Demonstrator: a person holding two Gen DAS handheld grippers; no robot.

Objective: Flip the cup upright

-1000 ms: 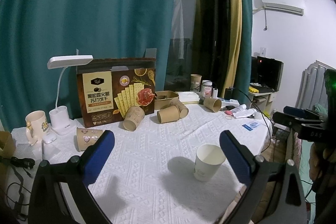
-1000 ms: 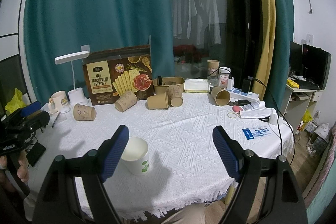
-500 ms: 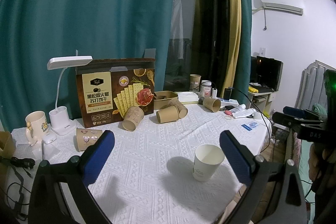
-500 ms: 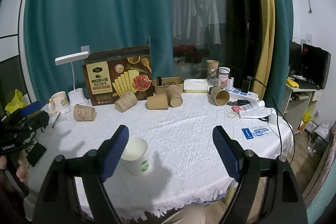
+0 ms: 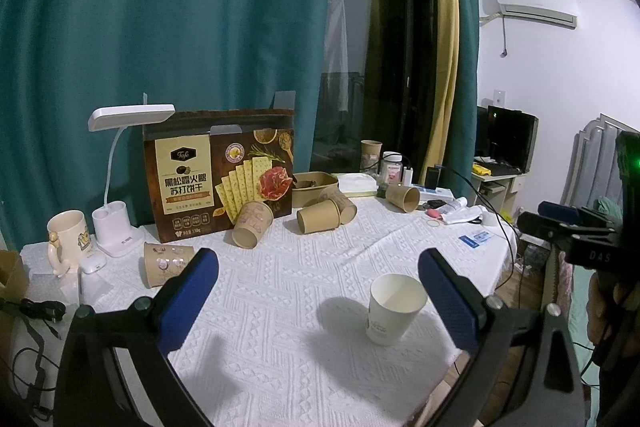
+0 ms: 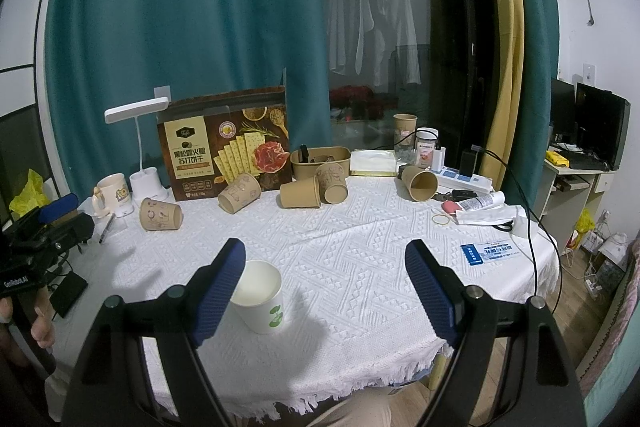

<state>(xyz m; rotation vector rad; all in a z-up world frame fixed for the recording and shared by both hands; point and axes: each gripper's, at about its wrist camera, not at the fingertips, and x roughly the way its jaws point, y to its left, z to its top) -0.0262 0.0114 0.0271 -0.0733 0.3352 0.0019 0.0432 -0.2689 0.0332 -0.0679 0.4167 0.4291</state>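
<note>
Since the white paper cup (image 5: 394,309) already stands mouth-up on the worktop (image 5: 280,307) near its front edge, both the left gripper (image 5: 318,293) and right gripper (image 6: 325,281) gape wide, empty. It looks light, thin-walled and crushable; grip mid-wall gently.

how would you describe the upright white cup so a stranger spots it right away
Start at the tall cracker box at the back of the white table, then come to the near edge. The white paper cup stands there alone, mouth up, while the brown cups lie tipped over.
</note>
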